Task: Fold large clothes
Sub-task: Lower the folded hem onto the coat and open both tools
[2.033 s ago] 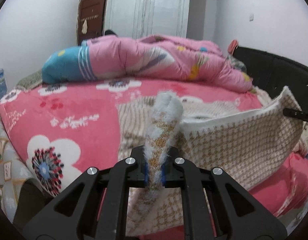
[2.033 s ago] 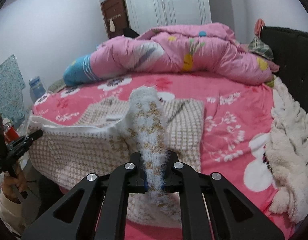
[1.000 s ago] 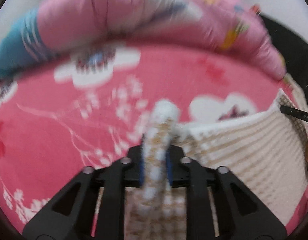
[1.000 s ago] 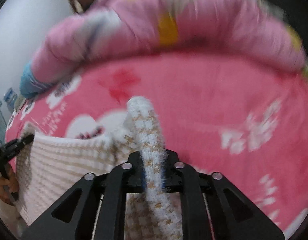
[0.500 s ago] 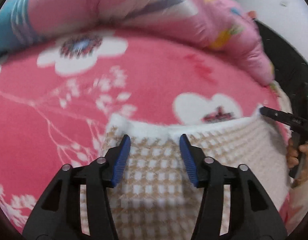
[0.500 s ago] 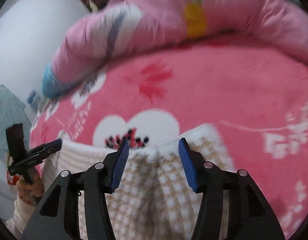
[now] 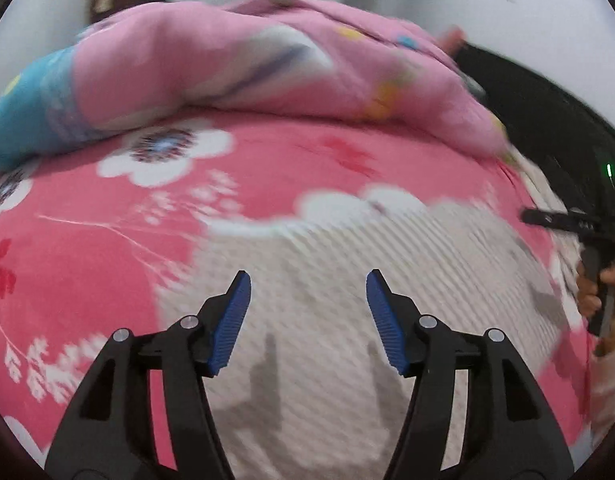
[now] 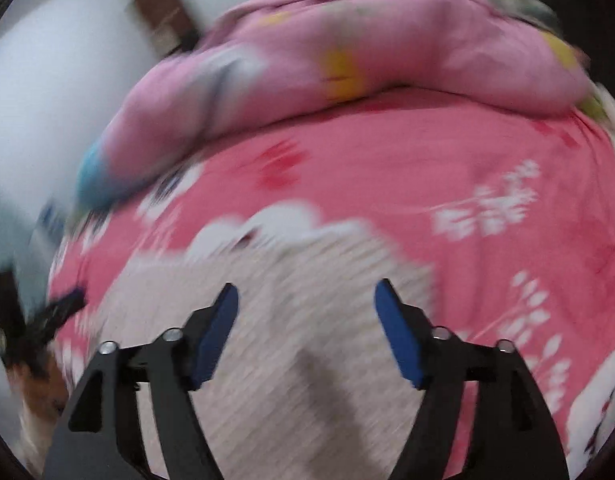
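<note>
A cream and tan checked knit garment (image 7: 347, 264) lies folded flat on the pink flowered bed; the right wrist view shows the same garment (image 8: 307, 304). My left gripper (image 7: 307, 284) hangs above it, its jaws opening, with nothing pinched between the blue pads (image 7: 233, 316). My right gripper (image 8: 305, 296) also hovers over the cloth with jaws opening and nothing between them. The right gripper (image 7: 563, 220) shows at the right edge of the left wrist view, held by a hand (image 7: 599, 292). Both views are blurred.
A pink and blue quilt (image 7: 243, 72) is heaped along the far side of the bed sheet (image 7: 87, 248). A dark headboard (image 7: 555, 128) stands on the right. A brown door (image 8: 163, 12) and white walls lie beyond.
Both grippers let go of the garment's edge, opened wide and drew back and up. The cloth now lies flat on the bed below them.
</note>
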The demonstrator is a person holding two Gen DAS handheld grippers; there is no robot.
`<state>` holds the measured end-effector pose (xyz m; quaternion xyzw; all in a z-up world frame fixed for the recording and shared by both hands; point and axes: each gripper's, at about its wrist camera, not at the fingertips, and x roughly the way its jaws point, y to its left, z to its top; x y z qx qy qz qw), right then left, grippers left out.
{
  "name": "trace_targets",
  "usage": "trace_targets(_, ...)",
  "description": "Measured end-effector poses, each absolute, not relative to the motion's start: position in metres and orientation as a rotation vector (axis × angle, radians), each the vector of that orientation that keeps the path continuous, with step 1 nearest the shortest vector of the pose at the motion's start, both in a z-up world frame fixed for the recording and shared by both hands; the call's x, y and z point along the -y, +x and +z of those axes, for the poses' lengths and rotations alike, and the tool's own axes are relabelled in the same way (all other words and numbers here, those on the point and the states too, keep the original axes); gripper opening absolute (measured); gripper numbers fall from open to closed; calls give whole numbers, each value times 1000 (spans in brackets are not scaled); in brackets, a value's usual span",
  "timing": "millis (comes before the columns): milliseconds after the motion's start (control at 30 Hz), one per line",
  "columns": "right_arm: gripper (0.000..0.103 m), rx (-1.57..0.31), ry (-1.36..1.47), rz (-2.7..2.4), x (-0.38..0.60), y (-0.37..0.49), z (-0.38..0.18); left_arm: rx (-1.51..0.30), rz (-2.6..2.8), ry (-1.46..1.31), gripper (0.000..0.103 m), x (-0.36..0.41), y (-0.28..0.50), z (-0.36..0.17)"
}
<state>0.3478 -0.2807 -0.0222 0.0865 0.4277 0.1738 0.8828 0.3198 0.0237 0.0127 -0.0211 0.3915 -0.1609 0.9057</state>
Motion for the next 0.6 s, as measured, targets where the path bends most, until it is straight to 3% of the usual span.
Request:
trace_targets(167, 84, -981, -55, 334, 238, 335, -76, -899, -257, 105, 60, 18, 301, -52)
trace_targets(367, 85, -911, -33, 313, 241, 289, -38, -776, -276, 168, 59, 18, 248, -22)
trace_targets(433, 85, -848, -81, 337, 230, 256, -29, -761, -294, 162, 64, 17, 227, -18)
trace_targets(600, 89, -902, -156, 286, 204, 256, -92, -834, -206, 179, 69, 24, 219, -62)
